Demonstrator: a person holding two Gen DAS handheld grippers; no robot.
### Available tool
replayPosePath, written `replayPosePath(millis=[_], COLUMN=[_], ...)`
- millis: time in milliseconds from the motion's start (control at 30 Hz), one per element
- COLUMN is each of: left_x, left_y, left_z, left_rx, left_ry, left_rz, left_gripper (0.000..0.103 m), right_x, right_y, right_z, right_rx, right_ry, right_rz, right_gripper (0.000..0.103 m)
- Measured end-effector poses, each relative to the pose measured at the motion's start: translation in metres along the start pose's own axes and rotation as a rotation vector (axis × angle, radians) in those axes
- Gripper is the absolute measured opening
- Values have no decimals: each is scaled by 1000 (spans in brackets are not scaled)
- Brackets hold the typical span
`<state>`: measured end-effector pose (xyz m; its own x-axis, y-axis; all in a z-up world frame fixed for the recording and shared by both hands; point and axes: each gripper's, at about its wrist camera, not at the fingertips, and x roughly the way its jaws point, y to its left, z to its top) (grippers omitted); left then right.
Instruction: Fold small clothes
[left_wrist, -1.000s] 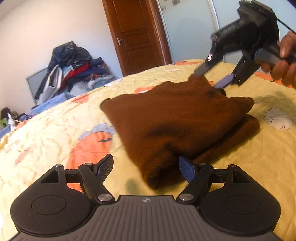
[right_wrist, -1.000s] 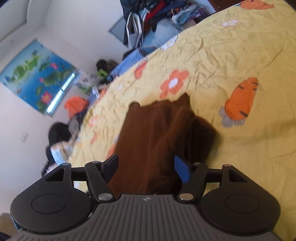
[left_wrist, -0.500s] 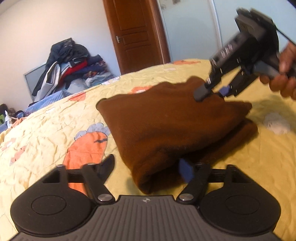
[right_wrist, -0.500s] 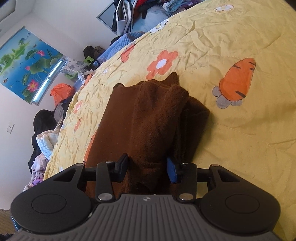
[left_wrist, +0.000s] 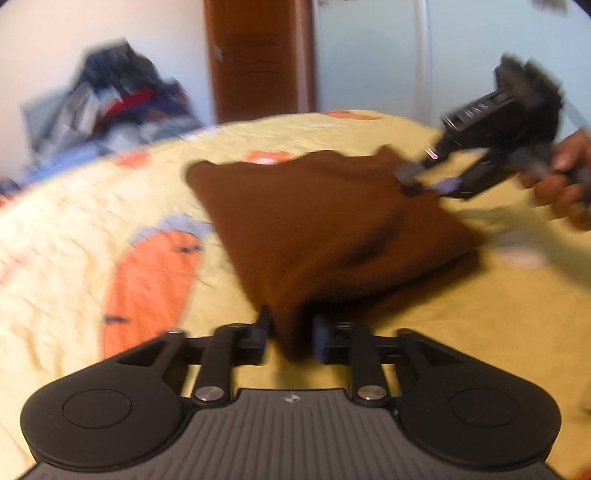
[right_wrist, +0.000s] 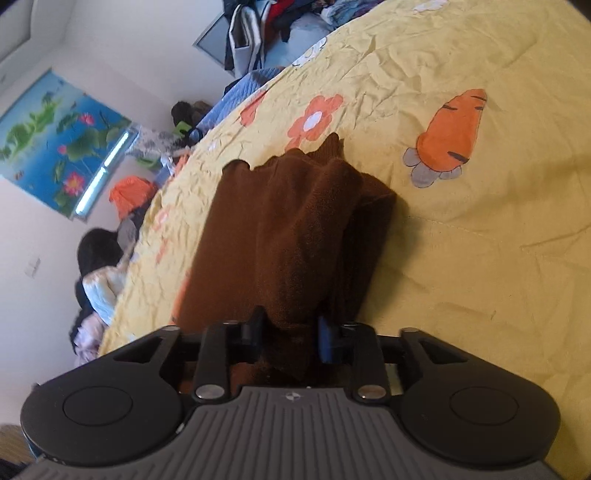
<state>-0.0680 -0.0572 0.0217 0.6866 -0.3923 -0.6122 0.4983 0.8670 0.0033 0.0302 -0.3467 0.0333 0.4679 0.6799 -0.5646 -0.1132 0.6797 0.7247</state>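
Note:
A folded brown garment (left_wrist: 325, 221) lies on the yellow carrot-print bedspread (left_wrist: 110, 206). My left gripper (left_wrist: 291, 334) is shut on the garment's near corner, which bunches between the fingers. My right gripper (right_wrist: 291, 332) is shut on a thick fold of the same garment (right_wrist: 295, 229) at its other end. The right gripper also shows in the left wrist view (left_wrist: 424, 181), pinching the garment's far right corner, held by a hand. The left wrist view is blurred by motion.
A pile of clothes (left_wrist: 118, 96) sits beyond the bed's far left edge, beside a brown door (left_wrist: 258, 59). In the right wrist view, more clothes (right_wrist: 107, 266) lie off the bed's left side under a blue pond poster (right_wrist: 55, 140).
Both grippers have closed on the brown garment: the left from wide open onto the near corner, the right onto the thick fold. The left view has become blurred.

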Motion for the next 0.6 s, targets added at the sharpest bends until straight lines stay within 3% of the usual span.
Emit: replayPosePath(millis=[33, 67, 100, 167, 267, 367, 400, 500, 533, 567, 600], left_x=[-8, -16, -24, -26, -1, 56, 76, 114, 127, 140, 145], left_y=[8, 16, 24, 44, 82, 115, 123, 137, 141, 143, 144], left_z=[1, 2, 3, 12, 32, 50, 56, 73, 80, 83, 88], left_rx=[-19, -43, -75, -160, -393, -588, -633, -700, -714, -730, -729], left_ry=[2, -8, -38, -72, -91, -8, 22, 59, 90, 132, 135], left_rz=[-63, -102, -120, -146, -160, -155, -175, -208, -239, -245, -226], left_gripper=[71, 92, 95, 95, 95, 94, 92, 71, 35, 20, 19], right_x=[-7, -17, -26, -34, -20, 9, 14, 32, 36, 41, 47], right_y=[0, 0, 0, -4, -13, -25, -25, -23, -22, -21, -21], right_z=[3, 5, 8, 18, 34, 43, 44, 48, 48, 48, 47], right_rx=[17, 25, 31, 42, 63, 118, 117, 146, 143, 142, 139], right_ry=[-21, -63, -109, -154, -141, -89, -100, -90, -94, -94, -84], right_rz=[19, 32, 36, 34, -41, -48, -19, 13, 22, 20, 8], right_gripper=[70, 78, 88, 89, 89, 89, 89, 86, 74, 62, 36])
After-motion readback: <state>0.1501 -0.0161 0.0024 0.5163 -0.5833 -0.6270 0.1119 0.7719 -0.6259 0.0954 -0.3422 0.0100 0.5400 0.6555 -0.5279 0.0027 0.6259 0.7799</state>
